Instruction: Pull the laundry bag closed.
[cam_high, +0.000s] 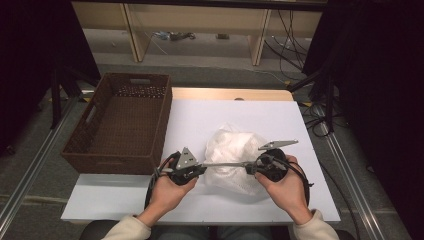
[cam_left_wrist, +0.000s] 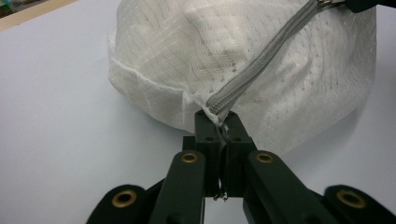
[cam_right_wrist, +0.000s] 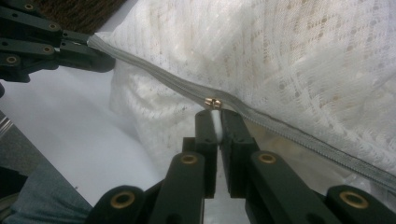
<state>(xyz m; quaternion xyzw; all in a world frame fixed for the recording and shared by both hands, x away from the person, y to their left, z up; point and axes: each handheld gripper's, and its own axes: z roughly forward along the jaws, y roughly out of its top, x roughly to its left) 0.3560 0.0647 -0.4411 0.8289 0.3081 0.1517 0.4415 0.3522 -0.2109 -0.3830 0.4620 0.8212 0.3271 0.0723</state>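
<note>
Two grips on one zipper (cam_high: 227, 164), stretched taut between hands so slider can run. Left gripper (cam_left_wrist: 218, 122) clamped on zipper end at mesh bag (cam_left_wrist: 243, 60) edge. Right gripper (cam_right_wrist: 215, 117) pinching white pull tab just behind brass slider (cam_right_wrist: 213, 102). Bag on white table (cam_high: 190, 120), right of empty wicker basket (cam_high: 90, 150).

mesh bag (cam_high: 231, 156): white, perforated | zipper (cam_left_wrist: 261, 58): grey | basket (cam_high: 80, 142): brown woven

The left gripper (cam_left_wrist: 223, 122) pinches the end of the grey zipper (cam_left_wrist: 261, 58) on the white mesh bag (cam_left_wrist: 187, 51).
</note>
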